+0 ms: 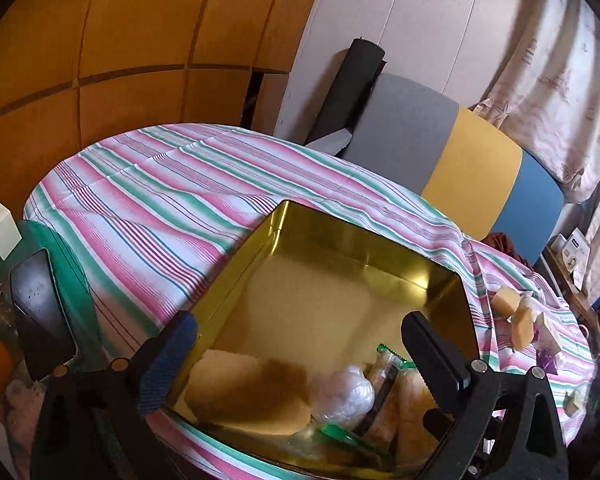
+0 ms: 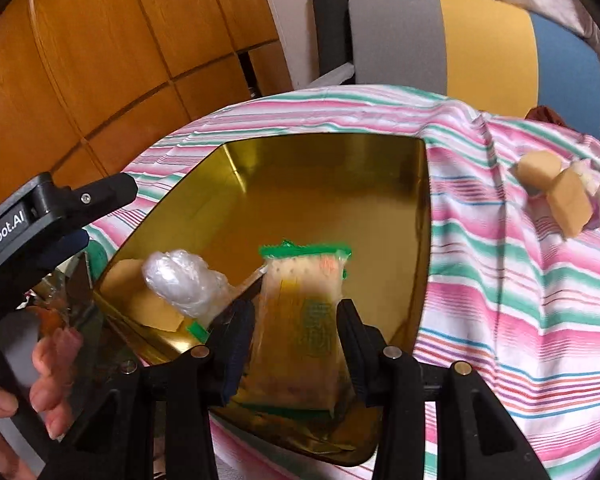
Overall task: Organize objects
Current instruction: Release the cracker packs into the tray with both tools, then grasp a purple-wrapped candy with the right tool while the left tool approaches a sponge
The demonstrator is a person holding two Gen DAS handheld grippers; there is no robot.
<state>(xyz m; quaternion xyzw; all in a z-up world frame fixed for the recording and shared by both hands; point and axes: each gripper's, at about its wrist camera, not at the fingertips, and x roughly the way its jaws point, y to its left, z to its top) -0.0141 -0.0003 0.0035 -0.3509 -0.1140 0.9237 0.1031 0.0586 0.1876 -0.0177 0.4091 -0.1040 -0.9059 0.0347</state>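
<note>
Now the right claw (image 2: pixel 296 344) pinches a snack packet (image 2: pixel 300 320) over the gold tin (image 2: pixel 324 152) — left claw (image 1: pixel 300 356) spread.

The tin (image 2: pixel 416 216) sits on the surface (image 2: pixel 500 320). In it, at 7 o'clock, lie a wad (image 2: pixel 180 280) and a slab (image 2: pixel 152 308). The blocks (image 2: pixel 556 188) lie on the surface at 2 o'clock, the chair (image 2: pixel 480 40) behind at 12.

Both wrist views look steeply down, sharing the gold tin (image 1: pixel 340 264).

Green-edged snack packet (image 2: pixel 300 312) upright over gold tin (image 2: pixel 324 184).
</note>
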